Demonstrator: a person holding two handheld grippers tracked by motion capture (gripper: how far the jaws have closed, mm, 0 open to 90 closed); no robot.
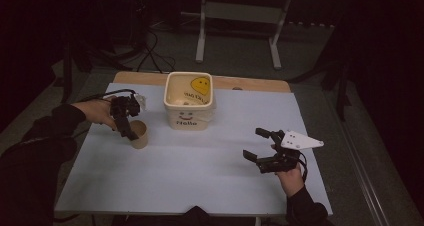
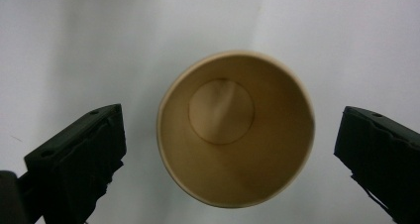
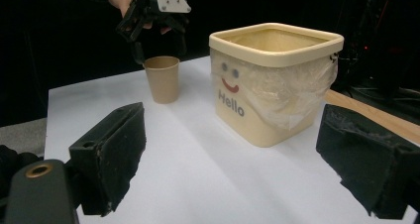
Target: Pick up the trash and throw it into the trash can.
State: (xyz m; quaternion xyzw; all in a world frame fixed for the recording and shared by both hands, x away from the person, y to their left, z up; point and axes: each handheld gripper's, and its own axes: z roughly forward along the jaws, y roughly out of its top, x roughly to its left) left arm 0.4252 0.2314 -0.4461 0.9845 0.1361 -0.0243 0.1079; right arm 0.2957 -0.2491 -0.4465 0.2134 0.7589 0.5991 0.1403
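Dark room, pale sheet over the wooden table (image 1: pixel 150 77). "Hello" reads on the cream bin (image 1: pixel 189 106), a smiley face above it. Just left of the bin stands the paper cup (image 1: pixel 139 134), upright; left gripper (image 1: pixel 126 124) hovers over it, jaws spread. Right gripper (image 1: pixel 259 145), well right of the bin, gapes too.

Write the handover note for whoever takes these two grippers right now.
Left gripper: open, poised over the paper cup, jaws either side of the rim, not gripping.
Right gripper: open, holding nothing, at the near right of the table.
Cup: upright, empty, left of the Hello bin.
Done: the approach to the cup.
Left: probably close on the cup and lift it; where it goes is unclear.
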